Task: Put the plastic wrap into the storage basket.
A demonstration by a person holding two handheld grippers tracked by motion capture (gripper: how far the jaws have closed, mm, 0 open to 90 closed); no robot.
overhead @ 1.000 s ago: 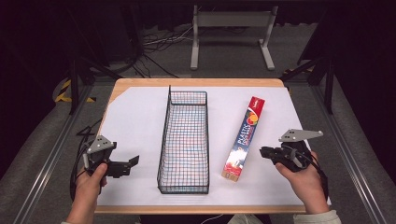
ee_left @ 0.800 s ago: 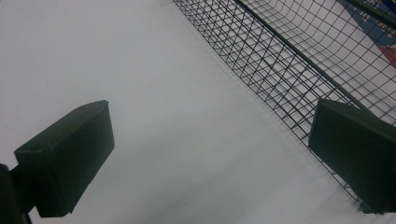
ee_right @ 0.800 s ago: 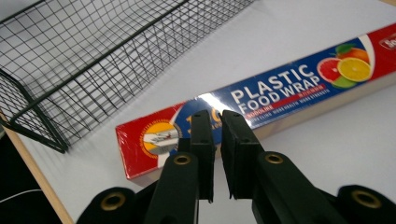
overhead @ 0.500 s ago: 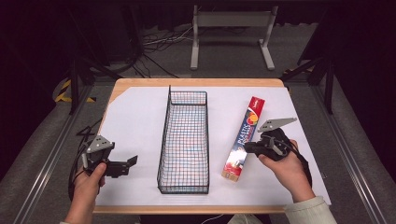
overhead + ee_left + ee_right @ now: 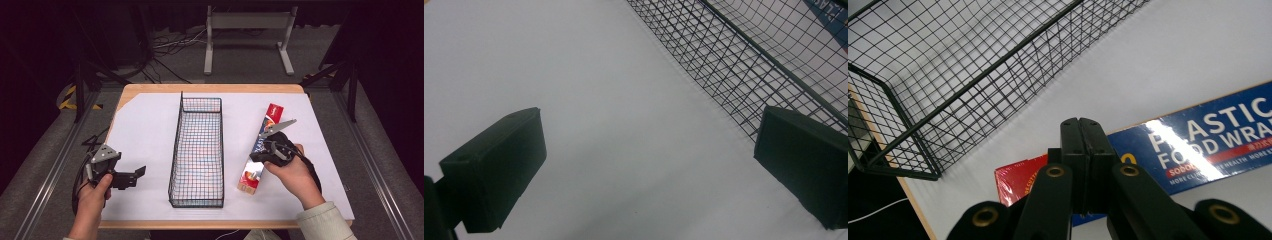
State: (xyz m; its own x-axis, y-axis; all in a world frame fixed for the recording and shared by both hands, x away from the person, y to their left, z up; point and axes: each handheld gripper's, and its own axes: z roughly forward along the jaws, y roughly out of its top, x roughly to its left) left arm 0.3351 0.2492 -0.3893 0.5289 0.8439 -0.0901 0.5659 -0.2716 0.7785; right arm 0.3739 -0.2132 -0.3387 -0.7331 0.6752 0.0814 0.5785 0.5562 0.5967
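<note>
Plastic wrap box (image 5: 261,150) lies on the worktop (image 5: 145,130) just right of the wire basket (image 5: 197,150), its long axis running away from the person. Right tongs (image 5: 257,156) (jaws pressed together, nothing between) sit directly above it; left tongs (image 5: 137,175), jaws apart, wait well beyond the basket.

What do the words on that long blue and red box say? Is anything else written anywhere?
"PLASTIC FOOD WRAP" in big white letters on the blue part of the box, cut off at the picture's edge in the right gripper view.
A line of small white print on the red band under those words: too small to read.
Letters on the box in the high view: too blurred to read.
The wire basket carries no writing.
</note>
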